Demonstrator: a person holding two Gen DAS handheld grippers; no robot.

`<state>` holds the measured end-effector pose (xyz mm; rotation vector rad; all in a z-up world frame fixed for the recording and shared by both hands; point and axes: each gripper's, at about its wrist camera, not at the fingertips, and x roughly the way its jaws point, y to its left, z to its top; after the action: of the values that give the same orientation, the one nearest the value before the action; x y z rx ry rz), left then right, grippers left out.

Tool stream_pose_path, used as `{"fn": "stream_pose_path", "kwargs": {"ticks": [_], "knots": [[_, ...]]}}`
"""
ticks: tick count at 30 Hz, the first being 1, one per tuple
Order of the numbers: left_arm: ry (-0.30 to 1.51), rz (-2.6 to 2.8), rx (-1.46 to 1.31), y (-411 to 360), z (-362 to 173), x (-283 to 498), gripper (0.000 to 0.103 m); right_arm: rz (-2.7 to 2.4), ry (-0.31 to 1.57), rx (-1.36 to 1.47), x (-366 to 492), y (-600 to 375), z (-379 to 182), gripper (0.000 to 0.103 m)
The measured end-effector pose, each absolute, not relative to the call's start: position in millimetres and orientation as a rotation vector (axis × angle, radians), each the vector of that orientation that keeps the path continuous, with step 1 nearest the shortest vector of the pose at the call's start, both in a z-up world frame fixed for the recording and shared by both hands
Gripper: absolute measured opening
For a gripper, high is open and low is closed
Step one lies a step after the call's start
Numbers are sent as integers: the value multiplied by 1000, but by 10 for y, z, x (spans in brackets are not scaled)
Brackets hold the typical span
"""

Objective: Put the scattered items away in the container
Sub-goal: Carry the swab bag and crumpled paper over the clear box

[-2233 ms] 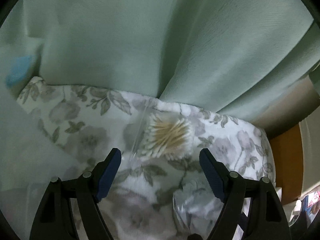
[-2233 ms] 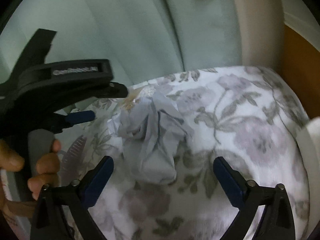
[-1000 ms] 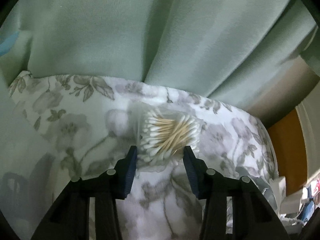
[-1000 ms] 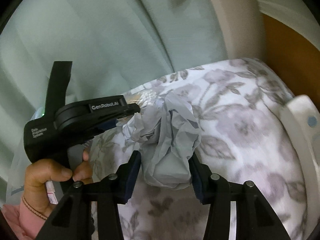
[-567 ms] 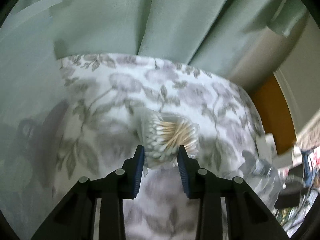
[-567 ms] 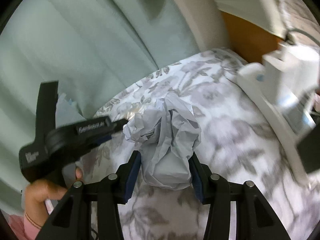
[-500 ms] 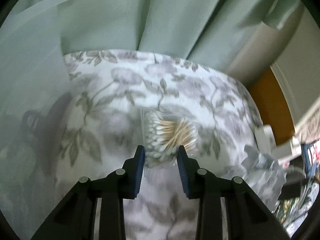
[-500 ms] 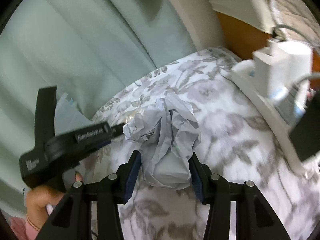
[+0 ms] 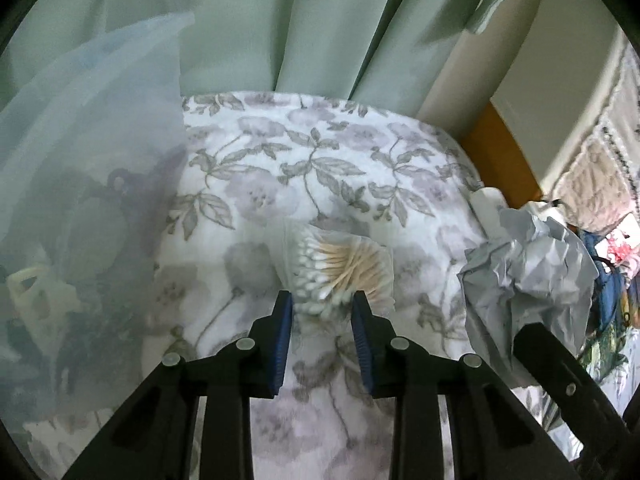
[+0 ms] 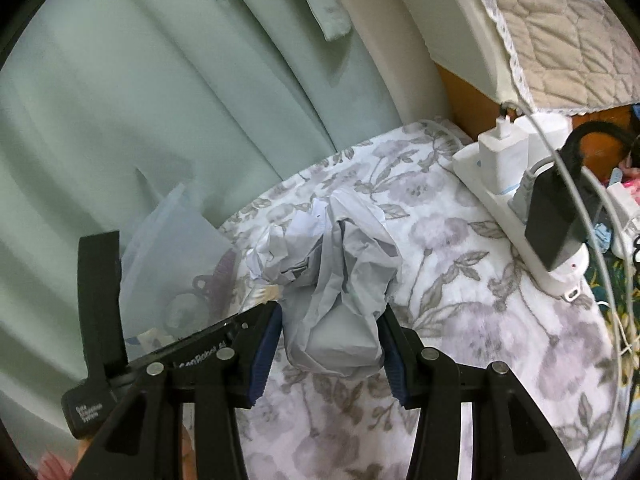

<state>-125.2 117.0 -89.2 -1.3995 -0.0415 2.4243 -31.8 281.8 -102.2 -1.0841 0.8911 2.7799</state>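
My left gripper (image 9: 322, 303) is clamped on the near end of a clear bag of cotton swabs (image 9: 338, 270), blue pads pinching the plastic just below the white tips. My right gripper (image 10: 331, 322) is squeezed around a crumpled grey paper wad (image 10: 336, 276), pads pressed into both sides of its lower, smoother lump. Both loads look lifted off the floral cloth (image 9: 332, 164), though I can't be sure the swab bag's far end is clear of it.

The container, as I read it, is the translucent plastic bag (image 9: 86, 168) on the left of the left wrist view, with dark shapes and a pale clip-like thing showing through its wall. In the right wrist view the same bag (image 10: 176, 236) stands behind my left tool, close to the curtain (image 10: 160, 80).

Step in hand: carry both items to that bag and drop them in. To do it well:
- left goes first, it's nearer; the mouth seems to be at the top edge, so come from above, not through the soft wall
- grip on the swabs is only at one end, so keep the bag hanging and don't swing it
- paper wad is springy, keep pressure until it's over the opening
- keep my right tool off the power strip (image 10: 516, 188) and its cables on the right

Risk: the bag wall is limp and may fold shut when nudged.
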Motion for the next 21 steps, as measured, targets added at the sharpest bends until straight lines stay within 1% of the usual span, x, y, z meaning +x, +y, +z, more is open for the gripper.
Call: {"fn": "stream_pose_path", "kwargs": {"ticks": [6,21], "knots": [[-61,2441,-1305,1078,-572,-1073,30,2811,842,-1039,-203,2716,-792,51],[-177,2517,-1061,615,180,-715,30,2915,714,-891,60,2320,-133,51]]}}
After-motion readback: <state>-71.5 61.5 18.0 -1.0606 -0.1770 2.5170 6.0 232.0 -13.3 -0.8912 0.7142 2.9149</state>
